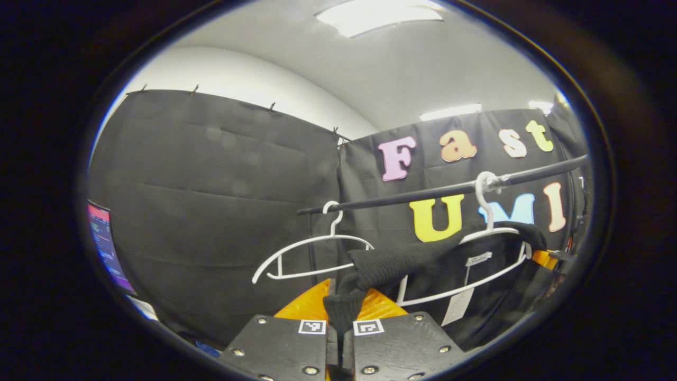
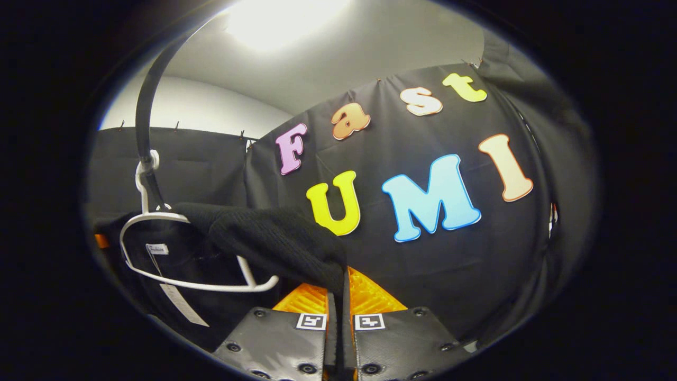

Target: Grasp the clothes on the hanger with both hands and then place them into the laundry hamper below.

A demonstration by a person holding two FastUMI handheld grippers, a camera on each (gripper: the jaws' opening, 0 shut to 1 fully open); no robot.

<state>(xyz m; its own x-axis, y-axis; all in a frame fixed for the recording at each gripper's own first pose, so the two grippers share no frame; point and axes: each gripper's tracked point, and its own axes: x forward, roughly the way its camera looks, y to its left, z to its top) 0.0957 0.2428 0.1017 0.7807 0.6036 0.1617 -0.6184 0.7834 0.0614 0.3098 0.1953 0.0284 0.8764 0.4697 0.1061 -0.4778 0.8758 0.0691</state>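
A black knit garment (image 1: 465,264) hangs on a white hanger (image 1: 489,233) from a dark rail (image 1: 449,189). My left gripper (image 1: 340,309) is shut on one black sleeve (image 1: 381,267), which stretches from the hanger down to the fingers. In the right gripper view, the same garment (image 2: 174,254) hangs on its white hanger (image 2: 158,222) at the left. My right gripper (image 2: 341,296) is shut on the other sleeve (image 2: 275,241), pulled sideways off the hanger's shoulder. A white tag (image 1: 459,304) dangles from the neck.
A second white hanger (image 1: 312,254) hangs bare on the rail, left of the garment. A lit screen (image 1: 106,246) stands at the far left. Black cloth walls close the booth on all sides.
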